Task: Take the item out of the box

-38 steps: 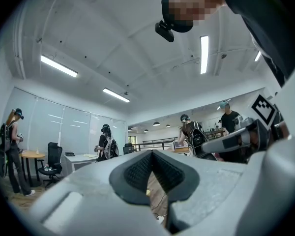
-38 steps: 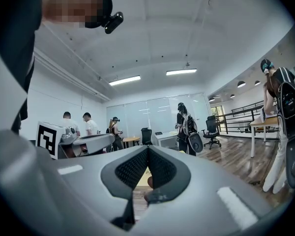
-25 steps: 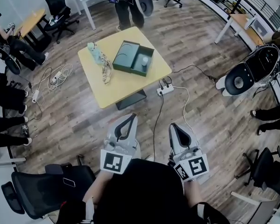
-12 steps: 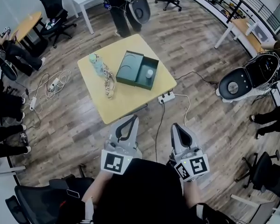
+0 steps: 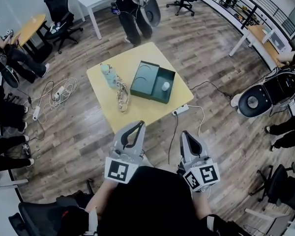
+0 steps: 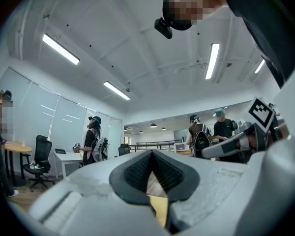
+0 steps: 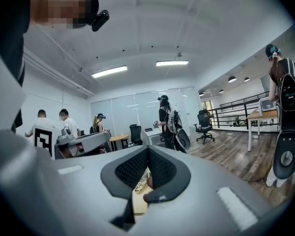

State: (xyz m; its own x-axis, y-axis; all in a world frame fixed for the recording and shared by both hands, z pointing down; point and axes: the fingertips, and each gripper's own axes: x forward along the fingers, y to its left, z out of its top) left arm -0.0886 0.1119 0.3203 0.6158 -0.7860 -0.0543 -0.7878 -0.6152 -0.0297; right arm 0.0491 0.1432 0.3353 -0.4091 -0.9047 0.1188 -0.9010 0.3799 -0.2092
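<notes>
A dark green box (image 5: pixel 147 80) lies open on the yellow table (image 5: pixel 137 112) ahead of me in the head view. A small white item (image 5: pixel 165 86) sits in its right compartment; the left half shows a round recess. My left gripper (image 5: pixel 139 124) and right gripper (image 5: pixel 184 133) are held side by side in front of my body, short of the table's near edge, both shut and empty. In the left gripper view the left gripper (image 6: pixel 152 152) shows only a sliver of yellow table between its pads. The right gripper (image 7: pixel 147 149) also points level at the table.
A pale green bottle (image 5: pixel 108 74) and a beaded strap (image 5: pixel 122 96) lie left of the box. A power strip (image 5: pixel 181 109) and cables lie on the wooden floor by the table. A person (image 5: pixel 132 14) stands beyond it. Office chairs, seated people at left, a round device (image 5: pixel 258 100) at right.
The table with the box has come nearer and shifted rightward in the head view as I walk toward it. Both grippers stay shut and keep their place before my body.
</notes>
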